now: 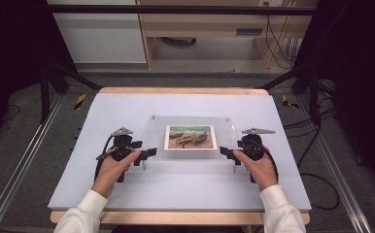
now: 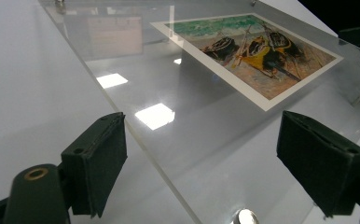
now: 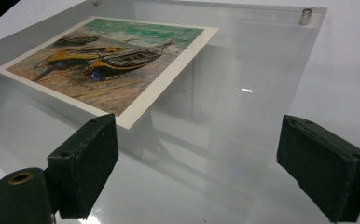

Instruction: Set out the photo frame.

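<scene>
On the pale tabletop (image 1: 185,194) a clear acrylic frame (image 1: 190,121) lies flat near the middle, raised a little on small metal posts (image 3: 305,16) at its corners, with a print (image 1: 191,137) of beached boats under a green sea sandwiched in it; no brand, label or readable writing shows on the print, the frame or the tabletop. At the frame's left end the left gripper (image 1: 146,154), held in the person's left hand (image 1: 111,170), points toward the sheet; in the left gripper view its jaws stand wide apart, one to each side of the near corner, and the pads (image 2: 96,163) do not press on the acrylic, so nothing is gripped. The print sits in the middle of the frame, with bare clear margins all round it. At the right end the right gripper (image 1: 226,153), in the right hand (image 1: 258,167), faces the opposite edge; in the right gripper view its jaws are likewise spread, the sheet's edge between them and untouched by either pad. Nothing lies on the tabletop between either gripper and the frame. Beyond the far edge stand a light wooden cabinet (image 1: 205,29) and cables (image 1: 278,43) on a grey floor, with black frame bars (image 1: 176,9) and dark curtains at the sides.
</scene>
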A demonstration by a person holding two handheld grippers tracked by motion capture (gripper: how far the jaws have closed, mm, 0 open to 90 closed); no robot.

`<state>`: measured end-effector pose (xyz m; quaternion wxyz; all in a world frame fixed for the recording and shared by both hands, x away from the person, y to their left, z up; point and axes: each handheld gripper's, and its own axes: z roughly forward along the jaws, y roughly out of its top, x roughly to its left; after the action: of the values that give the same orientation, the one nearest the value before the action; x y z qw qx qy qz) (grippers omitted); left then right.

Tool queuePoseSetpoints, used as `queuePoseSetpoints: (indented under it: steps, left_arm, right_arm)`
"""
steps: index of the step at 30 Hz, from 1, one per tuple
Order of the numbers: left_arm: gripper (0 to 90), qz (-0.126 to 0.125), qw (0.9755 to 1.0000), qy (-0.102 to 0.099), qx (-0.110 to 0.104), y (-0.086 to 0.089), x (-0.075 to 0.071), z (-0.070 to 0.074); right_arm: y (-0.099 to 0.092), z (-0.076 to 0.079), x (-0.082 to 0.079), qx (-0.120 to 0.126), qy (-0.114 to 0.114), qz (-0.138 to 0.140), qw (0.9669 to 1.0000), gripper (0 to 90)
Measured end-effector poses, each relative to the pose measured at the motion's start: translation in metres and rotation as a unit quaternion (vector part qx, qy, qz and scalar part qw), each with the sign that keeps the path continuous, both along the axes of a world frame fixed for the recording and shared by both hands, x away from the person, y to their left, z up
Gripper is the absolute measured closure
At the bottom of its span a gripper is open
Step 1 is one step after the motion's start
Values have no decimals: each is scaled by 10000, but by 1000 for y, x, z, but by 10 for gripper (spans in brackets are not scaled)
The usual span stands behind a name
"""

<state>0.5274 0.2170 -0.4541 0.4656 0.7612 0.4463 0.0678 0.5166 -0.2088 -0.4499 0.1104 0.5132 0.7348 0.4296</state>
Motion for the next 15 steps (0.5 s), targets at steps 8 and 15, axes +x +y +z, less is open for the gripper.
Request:
queuePoseSetpoints:
  steps: [8, 15]
  left_arm:
    - [126, 9, 9997, 188, -125, 0, 4, -3]
    - [120, 31, 9996, 237, -151, 0, 5, -4]
  right_arm:
    - [1, -1, 2, 32, 19, -19, 10000, 109]
    - [-1, -2, 3, 159, 172, -77, 9997, 106]
